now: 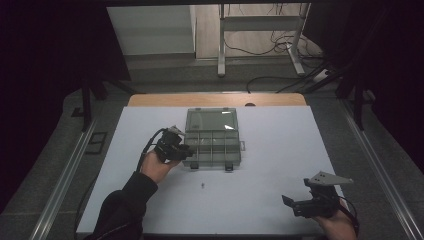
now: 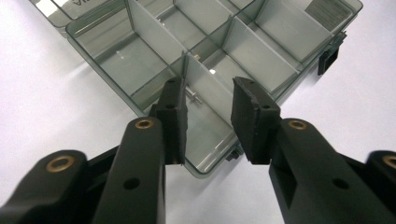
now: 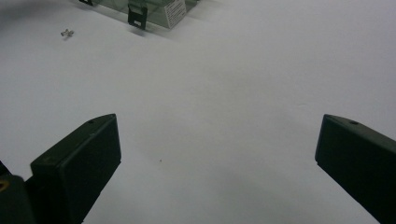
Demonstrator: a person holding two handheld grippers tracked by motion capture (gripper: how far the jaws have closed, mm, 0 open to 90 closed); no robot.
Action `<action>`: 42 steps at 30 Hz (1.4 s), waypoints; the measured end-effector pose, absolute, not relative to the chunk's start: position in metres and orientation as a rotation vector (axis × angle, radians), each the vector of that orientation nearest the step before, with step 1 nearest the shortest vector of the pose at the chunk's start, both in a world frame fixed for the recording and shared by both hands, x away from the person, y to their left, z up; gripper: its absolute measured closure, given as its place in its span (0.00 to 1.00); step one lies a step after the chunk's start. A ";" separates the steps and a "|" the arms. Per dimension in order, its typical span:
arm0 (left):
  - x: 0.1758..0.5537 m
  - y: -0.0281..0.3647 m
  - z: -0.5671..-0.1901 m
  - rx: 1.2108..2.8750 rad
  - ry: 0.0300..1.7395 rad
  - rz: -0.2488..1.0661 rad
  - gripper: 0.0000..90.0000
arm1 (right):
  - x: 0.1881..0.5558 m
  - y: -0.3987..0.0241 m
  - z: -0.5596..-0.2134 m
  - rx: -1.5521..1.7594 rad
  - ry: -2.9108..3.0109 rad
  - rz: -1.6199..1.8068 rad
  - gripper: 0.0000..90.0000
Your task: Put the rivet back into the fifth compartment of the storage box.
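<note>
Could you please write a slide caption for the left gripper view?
Left gripper, open, poised over a corner compartment of the clear divided organizer box, where a small screw lies.

bench (image 1: 260,200): white top, wood edge at far side | clear compartment box (image 1: 212,142) w/ open lid, just beside left gripper (image 1: 187,149) | small screw (image 1: 202,185) betw. both grippers, nearer left

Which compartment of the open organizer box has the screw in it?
The near-left corner compartment of the organizer box, directly under the left gripper: a small metal screw lies on its floor. The other compartments look empty. A second screw lies loose on the table.
</note>
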State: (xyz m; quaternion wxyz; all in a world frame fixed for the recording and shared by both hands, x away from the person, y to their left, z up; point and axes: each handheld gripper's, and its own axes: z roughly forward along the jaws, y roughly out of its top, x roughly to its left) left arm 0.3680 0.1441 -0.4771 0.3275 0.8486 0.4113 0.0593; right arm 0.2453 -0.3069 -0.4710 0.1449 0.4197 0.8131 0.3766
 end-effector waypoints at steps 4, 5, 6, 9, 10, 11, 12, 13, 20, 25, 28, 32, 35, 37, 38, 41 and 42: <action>0.365 0.147 -0.476 2.212 1.076 0.150 0.68 | 0.245 -0.307 -0.471 1.209 2.342 1.085 0.00; 0.364 0.147 -0.476 2.210 1.075 0.149 0.67 | 0.245 -0.307 -0.471 1.208 2.342 1.084 0.00; 0.364 0.148 -0.475 2.214 1.071 0.149 0.66 | 0.245 -0.307 -0.471 1.209 2.342 1.083 0.00; 0.361 0.149 -0.474 2.199 1.065 0.152 0.62 | 0.245 -0.307 -0.471 1.207 2.343 1.083 0.00; 0.360 0.150 -0.473 2.197 1.059 0.152 0.61 | 0.245 -0.307 -0.471 1.208 2.343 1.083 0.00; 0.359 0.150 -0.472 2.195 1.053 0.153 0.59 | 0.245 -0.307 -0.471 1.209 2.342 1.082 0.00; 0.358 0.150 -0.472 2.192 1.048 0.151 0.58 | 0.245 -0.307 -0.471 1.210 2.342 1.082 0.00; 0.357 0.151 -0.471 2.193 1.043 0.152 0.56 | 0.245 -0.307 -0.471 1.210 2.342 1.083 0.00; 0.348 0.149 -0.470 2.194 0.998 0.174 0.48 | 0.245 -0.307 -0.471 1.210 2.342 1.083 0.00; 0.342 0.146 -0.470 2.208 0.977 0.164 0.42 | 0.245 -0.307 -0.471 1.209 2.339 1.088 0.00; 0.338 0.145 -0.470 2.210 0.967 0.162 0.38 | 0.245 -0.307 -0.471 1.208 2.337 1.091 0.00; 0.333 0.144 -0.469 2.197 0.951 0.156 0.34 | 0.245 -0.307 -0.471 1.204 2.337 1.093 0.00; 0.330 0.144 -0.469 2.191 0.945 0.159 0.30 | 0.245 -0.307 -0.471 1.204 2.338 1.094 0.00; 0.329 0.143 -0.470 2.191 0.945 0.155 0.27 | 0.245 -0.307 -0.471 1.203 2.338 1.094 0.00; 0.328 0.142 -0.470 2.195 0.945 0.160 0.26 | 0.245 -0.307 -0.470 1.203 2.338 1.094 0.00; 0.325 0.141 -0.470 2.199 0.939 0.159 0.24 | 0.245 -0.307 -0.471 1.201 2.338 1.093 0.00; 0.324 0.140 -0.470 2.200 0.937 0.158 0.23 | 0.245 -0.307 -0.471 1.201 2.339 1.092 0.00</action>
